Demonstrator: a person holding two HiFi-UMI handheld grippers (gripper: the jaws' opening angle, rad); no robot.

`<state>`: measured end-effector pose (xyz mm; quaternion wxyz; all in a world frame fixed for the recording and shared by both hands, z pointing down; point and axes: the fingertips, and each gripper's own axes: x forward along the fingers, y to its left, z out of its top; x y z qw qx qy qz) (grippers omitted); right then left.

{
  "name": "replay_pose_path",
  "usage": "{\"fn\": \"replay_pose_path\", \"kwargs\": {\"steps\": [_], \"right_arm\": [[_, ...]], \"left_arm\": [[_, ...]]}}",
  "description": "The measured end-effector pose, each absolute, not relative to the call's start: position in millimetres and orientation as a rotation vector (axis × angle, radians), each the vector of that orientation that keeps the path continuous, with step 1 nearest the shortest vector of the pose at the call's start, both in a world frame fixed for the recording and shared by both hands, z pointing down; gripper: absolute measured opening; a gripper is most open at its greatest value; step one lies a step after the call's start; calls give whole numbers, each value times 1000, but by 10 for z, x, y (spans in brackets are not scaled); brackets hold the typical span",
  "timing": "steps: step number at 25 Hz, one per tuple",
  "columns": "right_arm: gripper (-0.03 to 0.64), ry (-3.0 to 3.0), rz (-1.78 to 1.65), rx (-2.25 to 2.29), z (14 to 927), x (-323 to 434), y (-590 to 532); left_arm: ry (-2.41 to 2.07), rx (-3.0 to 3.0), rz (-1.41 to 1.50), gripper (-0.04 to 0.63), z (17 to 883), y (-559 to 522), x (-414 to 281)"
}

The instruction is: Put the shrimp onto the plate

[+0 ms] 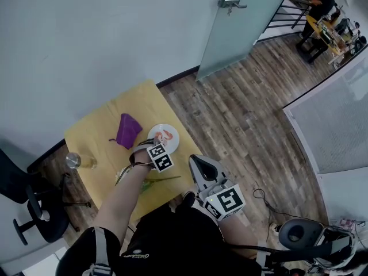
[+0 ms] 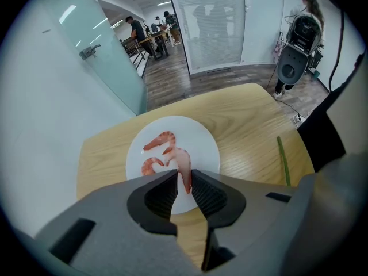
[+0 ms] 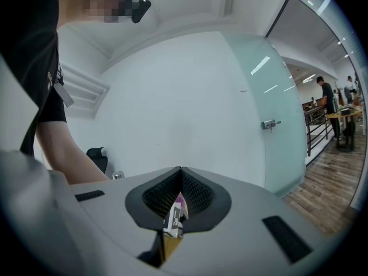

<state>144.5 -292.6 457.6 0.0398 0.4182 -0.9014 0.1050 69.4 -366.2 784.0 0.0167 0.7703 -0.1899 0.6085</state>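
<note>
A white plate (image 1: 171,144) (image 2: 202,140) sits on the yellow wooden table (image 1: 98,134) (image 2: 253,117), near its right edge. Two pink shrimp (image 2: 159,141) lie curled on the plate. A third, longer shrimp (image 2: 182,163) stretches over the plate with its tail pinched between the tips of my left gripper (image 2: 184,177) (image 1: 154,144), which is shut on it just above the plate's near rim. My right gripper (image 1: 194,161) (image 3: 181,170) is held off the table's right edge, tilted upward, shut and holding nothing.
A purple cloth-like thing (image 1: 129,130) lies left of the plate. A metal can (image 1: 73,160) stands at the table's left edge. A green stalk (image 1: 164,179) (image 2: 283,160) lies near the front. A black office chair (image 1: 34,211) stands at the left.
</note>
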Motion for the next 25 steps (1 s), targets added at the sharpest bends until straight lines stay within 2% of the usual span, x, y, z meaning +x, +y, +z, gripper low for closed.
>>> {"fn": "replay_pose_path", "kwargs": {"steps": [13, 21, 25], "right_arm": [[3, -2768, 317, 1281, 4574, 1408, -2930], [3, -2782, 300, 1278, 4508, 1391, -2928], [2, -2787, 288, 1281, 4462, 1396, -2921]], "left_arm": [[-636, 2399, 1829, 84, 7777, -3652, 661], [-702, 2402, 1583, 83, 7508, -3613, 780], [-766, 2442, 1460, 52, 7244, -3622, 866]]}}
